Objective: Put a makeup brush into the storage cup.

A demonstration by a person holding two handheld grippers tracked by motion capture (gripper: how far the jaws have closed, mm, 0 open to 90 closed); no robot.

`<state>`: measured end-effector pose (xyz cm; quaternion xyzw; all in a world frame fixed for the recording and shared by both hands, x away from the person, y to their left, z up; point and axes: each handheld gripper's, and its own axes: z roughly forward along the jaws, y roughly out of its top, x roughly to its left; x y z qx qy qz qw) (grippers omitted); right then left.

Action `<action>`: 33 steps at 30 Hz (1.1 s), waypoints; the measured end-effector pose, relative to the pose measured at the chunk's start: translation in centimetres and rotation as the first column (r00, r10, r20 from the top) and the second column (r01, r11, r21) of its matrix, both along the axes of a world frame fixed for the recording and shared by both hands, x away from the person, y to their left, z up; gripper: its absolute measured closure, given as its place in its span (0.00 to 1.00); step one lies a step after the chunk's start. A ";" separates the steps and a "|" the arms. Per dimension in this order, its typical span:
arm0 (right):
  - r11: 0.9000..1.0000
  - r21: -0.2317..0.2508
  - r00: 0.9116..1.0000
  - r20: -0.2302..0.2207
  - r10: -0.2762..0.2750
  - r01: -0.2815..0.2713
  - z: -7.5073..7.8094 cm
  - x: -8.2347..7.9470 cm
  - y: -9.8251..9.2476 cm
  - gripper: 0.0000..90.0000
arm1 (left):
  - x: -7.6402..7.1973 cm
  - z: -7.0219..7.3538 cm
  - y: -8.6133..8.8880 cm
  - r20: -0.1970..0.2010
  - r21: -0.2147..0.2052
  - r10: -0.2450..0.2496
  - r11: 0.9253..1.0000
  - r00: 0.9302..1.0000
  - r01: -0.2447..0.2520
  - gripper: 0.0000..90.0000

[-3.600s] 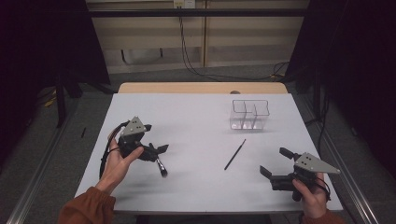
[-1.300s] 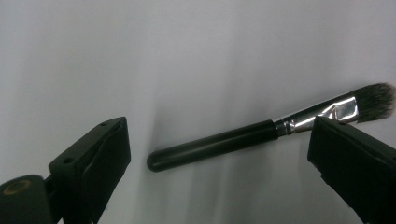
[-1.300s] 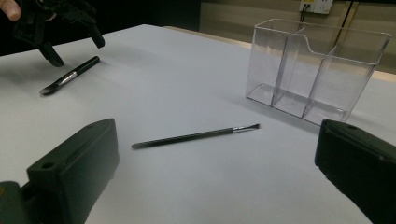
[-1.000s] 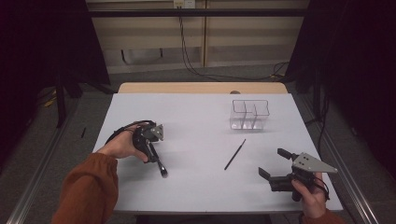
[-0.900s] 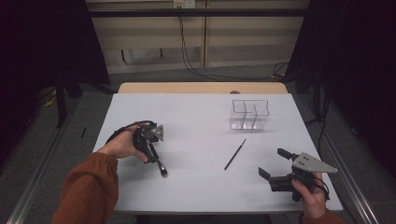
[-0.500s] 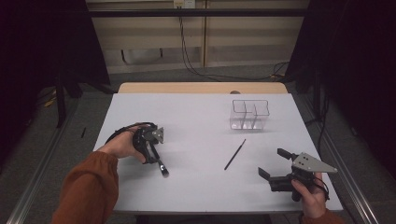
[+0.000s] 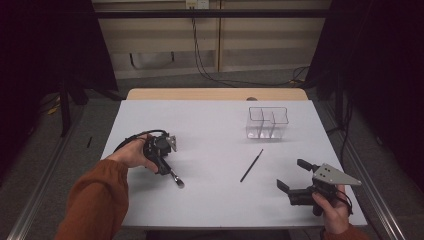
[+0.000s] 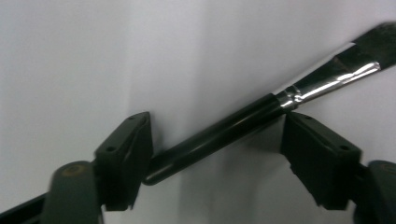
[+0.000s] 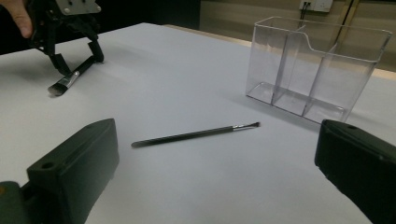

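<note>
Left gripper (image 7: pixel 167 170) now down over the black-handled, silver-ferruled flat brush (image 8: pixel 243 126), jaws just closing.
Handle lies diagonally between unclenched jaws on the white desk (image 7: pixel 215 130), lower left; right gripper (image 7: pixel 295 182) released.

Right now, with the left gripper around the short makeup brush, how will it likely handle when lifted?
The brush looks stiff and light. Its glossy round handle may slip or roll between the left gripper pads, which aren't pressing yet. Held near its handle end, the bristle end may droop.

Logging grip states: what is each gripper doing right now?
Left gripper: jaws have just been closing around the short brush, not yet clamped.
Right gripper: open, empty.
</note>
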<state>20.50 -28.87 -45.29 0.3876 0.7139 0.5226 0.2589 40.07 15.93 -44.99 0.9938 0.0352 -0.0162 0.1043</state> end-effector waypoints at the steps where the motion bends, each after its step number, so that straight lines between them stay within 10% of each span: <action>1: 1.000 0.003 1.000 -0.004 -0.001 0.001 0.0 0.0 0.0 0.00 | -0.1 0.1 0.1 -0.003 -0.003 -0.001 1.000 1.000 0.001 0.37; 19: 1.000 0.000 1.000 0.001 0.002 -0.002 0.0 0.0 0.0 0.00 | -0.4 0.4 -0.2 -0.025 0.016 0.023 1.000 0.999 -0.023 0.81; 33: 1.000 -0.008 1.000 -0.001 0.003 -0.003 0.0 0.0 0.1 0.00 | -0.6 0.4 -0.3 -0.019 0.026 0.084 0.996 0.996 -0.084 0.89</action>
